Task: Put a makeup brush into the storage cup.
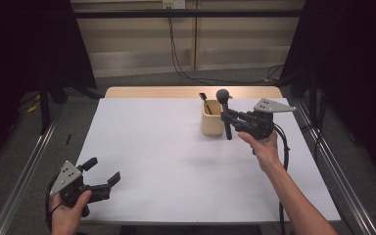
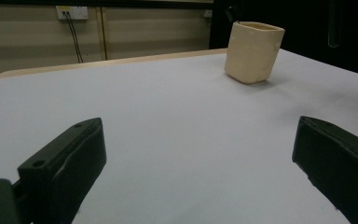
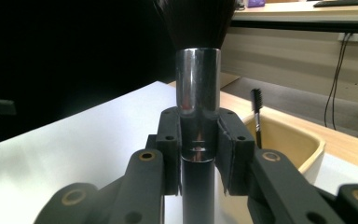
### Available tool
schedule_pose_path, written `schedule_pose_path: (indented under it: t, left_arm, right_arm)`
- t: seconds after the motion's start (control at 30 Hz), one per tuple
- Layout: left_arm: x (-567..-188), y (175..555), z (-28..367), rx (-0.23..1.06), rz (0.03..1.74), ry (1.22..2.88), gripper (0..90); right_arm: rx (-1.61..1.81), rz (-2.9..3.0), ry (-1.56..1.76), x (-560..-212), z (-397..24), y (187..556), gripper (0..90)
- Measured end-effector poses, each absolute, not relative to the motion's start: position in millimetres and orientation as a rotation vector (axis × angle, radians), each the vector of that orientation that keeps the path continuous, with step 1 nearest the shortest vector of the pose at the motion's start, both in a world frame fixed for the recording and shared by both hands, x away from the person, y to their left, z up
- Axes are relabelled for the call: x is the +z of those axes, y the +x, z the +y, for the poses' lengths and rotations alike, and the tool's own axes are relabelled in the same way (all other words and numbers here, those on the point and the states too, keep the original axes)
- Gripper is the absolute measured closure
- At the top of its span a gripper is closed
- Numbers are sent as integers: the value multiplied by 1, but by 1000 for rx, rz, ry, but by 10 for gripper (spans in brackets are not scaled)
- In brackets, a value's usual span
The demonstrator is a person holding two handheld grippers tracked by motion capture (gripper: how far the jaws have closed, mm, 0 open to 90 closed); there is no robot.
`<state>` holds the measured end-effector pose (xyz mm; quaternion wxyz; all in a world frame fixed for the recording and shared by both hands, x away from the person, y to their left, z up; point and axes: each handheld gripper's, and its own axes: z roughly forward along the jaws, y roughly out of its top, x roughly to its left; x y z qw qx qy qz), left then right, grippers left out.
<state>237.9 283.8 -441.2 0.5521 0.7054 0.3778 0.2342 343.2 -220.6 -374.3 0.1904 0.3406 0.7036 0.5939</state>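
The makeup brush (image 1: 224,113) stood almost upright, its long axis vertical, the dark bristle head (image 1: 222,94) on top and the handle pointing down at the table, just beside the right wall of the cream holder (image 1: 211,122) and raised off the white table (image 1: 166,161). The right gripper (image 1: 228,119) had its jaws closed narrow on the brush, the pads pressing the shiny metal ferrule (image 3: 198,84) from both sides in the right gripper view. That view cut off the bristle tips at the top and the handle's lower end at the bottom. A thin second brush (image 1: 204,102) leaned inside the holder, most of it hidden by the wall. The left gripper (image 1: 100,175) rested low near the table's near left corner, well apart from the holder, its jaws spread wide with nothing between them. The wide middle of the table lay bare between the two hands; the holder sat towards the far edge, near the wooden strip (image 1: 152,91).
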Motion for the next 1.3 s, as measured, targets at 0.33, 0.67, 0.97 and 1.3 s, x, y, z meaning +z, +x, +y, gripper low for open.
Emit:
schedule_pose_path:
  t: [0.33,0.67,0.97,1.3]
  left_arm:
    - [-441,238,284,553,895,1667,28]
    - [-441,238,284,554,896,1666,28]
    - [-441,238,285,553,897,1663,28]
    - [-441,238,285,552,892,1669,28]
  right_arm:
    - [1687,1934,947,-362,-217,357,731]
    - [1646,1912,958,-352,-214,377,731]
    - [1618,1904,960,-350,-205,399,731]
    - [1594,1872,991,-351,-203,416,731]
